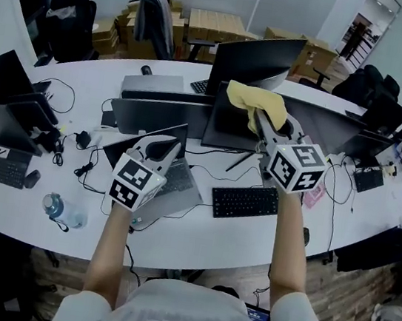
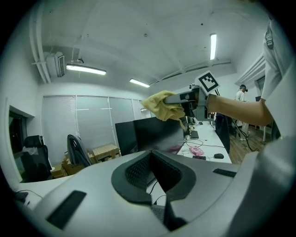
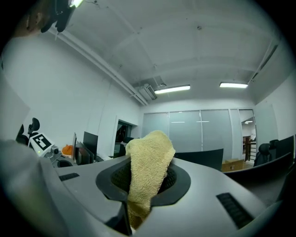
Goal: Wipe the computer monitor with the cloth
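My right gripper (image 1: 256, 116) is shut on a yellow cloth (image 1: 249, 100) and holds it up at the top edge of a dark monitor (image 1: 228, 126) in the middle of the white desk (image 1: 196, 241). In the right gripper view the cloth (image 3: 148, 166) hangs folded out of the closed jaws (image 3: 143, 185). The left gripper (image 1: 160, 146) hovers lower left over a laptop (image 1: 179, 183), shut with nothing in it. From the left gripper view (image 2: 155, 173) the cloth (image 2: 162, 105) sits just above the black monitor (image 2: 157, 134), with the right gripper (image 2: 182, 99) behind it.
A second monitor (image 1: 257, 60) stands behind the first. A black keyboard (image 1: 245, 201), a pink item (image 1: 314, 195), cables and a water bottle (image 1: 59, 210) lie on the desk. More screens (image 1: 2, 89) stand at left, office chairs (image 1: 71, 24) and boxes behind.
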`<state>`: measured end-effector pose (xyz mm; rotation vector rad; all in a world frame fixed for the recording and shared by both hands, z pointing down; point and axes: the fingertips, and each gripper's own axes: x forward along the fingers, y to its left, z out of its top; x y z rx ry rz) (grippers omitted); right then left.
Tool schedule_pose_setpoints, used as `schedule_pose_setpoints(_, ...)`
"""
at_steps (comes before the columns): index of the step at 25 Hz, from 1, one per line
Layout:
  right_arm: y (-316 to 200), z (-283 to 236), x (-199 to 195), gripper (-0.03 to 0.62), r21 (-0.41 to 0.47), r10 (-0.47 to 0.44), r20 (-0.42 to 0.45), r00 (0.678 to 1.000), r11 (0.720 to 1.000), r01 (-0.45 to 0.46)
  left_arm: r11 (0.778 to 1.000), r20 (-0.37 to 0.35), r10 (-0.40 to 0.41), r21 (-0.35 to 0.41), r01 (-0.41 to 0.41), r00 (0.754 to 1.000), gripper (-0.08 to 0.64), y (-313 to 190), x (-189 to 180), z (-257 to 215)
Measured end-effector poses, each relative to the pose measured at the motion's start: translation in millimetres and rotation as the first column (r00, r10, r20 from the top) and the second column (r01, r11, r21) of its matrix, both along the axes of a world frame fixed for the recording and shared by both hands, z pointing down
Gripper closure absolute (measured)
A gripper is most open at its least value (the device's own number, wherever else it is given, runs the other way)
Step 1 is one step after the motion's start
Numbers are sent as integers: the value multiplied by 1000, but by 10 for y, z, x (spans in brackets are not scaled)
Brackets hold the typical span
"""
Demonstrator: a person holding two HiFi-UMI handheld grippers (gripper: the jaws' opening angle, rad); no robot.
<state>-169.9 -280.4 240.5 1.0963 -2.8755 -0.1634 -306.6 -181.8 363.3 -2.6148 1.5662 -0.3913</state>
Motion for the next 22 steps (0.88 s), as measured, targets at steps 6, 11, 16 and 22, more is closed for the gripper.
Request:
schedule_pose_setpoints(6, -418, -86, -443, 495, 15, -25, 3, 1000, 1000, 25, 999, -13, -33, -6, 33, 999, 541, -224, -226, 71)
schedule_pose_setpoints(11, -617, 15, -698, 495, 15, -43, -59, 997, 999, 44, 998, -21, -65, -15, 65, 998, 541, -332, -324, 128)
schedule_pose_setpoints(16, -811, 133, -852, 495, 28, -15, -149, 989, 999, 19, 996, -23, -94, -15, 93, 995, 541, -395, -393, 115)
schedule_pose_setpoints(22, -925, 277, -859, 495, 90, 41, -281, 959, 996, -17, 995, -8, -95, -8, 95, 995, 541, -444, -303, 86)
